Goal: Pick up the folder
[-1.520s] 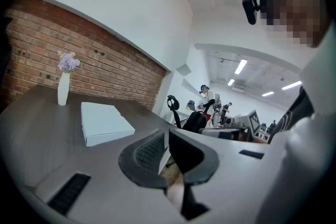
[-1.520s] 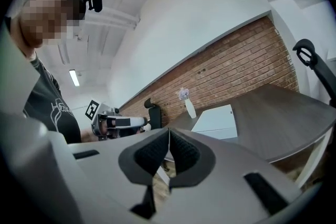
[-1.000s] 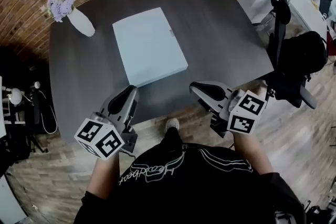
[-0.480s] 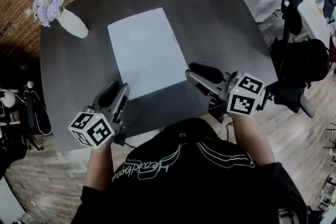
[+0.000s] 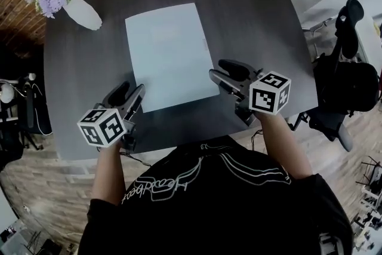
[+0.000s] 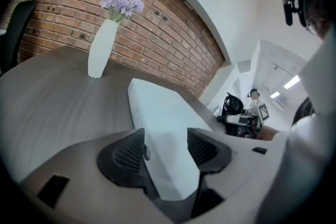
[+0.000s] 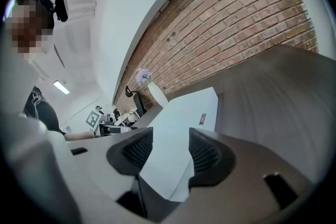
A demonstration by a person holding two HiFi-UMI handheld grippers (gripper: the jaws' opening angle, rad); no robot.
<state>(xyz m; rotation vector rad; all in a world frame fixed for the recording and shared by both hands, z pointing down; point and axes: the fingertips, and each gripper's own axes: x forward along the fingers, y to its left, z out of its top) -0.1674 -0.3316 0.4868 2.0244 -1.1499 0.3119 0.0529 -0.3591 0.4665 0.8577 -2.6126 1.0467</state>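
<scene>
Folder [image 5: 170,54] lies flat in the middle of the dark table [image 5: 250,3], with an open gripper at each of its near corners.
Both forearms reach forward from the person's body, and each gripper points ahead and somewhat down at the tabletop. The left gripper [image 5: 131,91] sits by the folder's near left corner and the right gripper [image 5: 218,68] by its near right corner. Each gripper's own view shows its jaws apart, the pale folder between them and neither pad pressing on it. A second ago both grippers hung back at the table's near edge with their jaws together; they have since come forward and lower, and the jaws have just been opening. The folder lies as it did. A white vase of purple flowers [image 5: 80,12] stands at the far left corner, well apart from it.
</scene>
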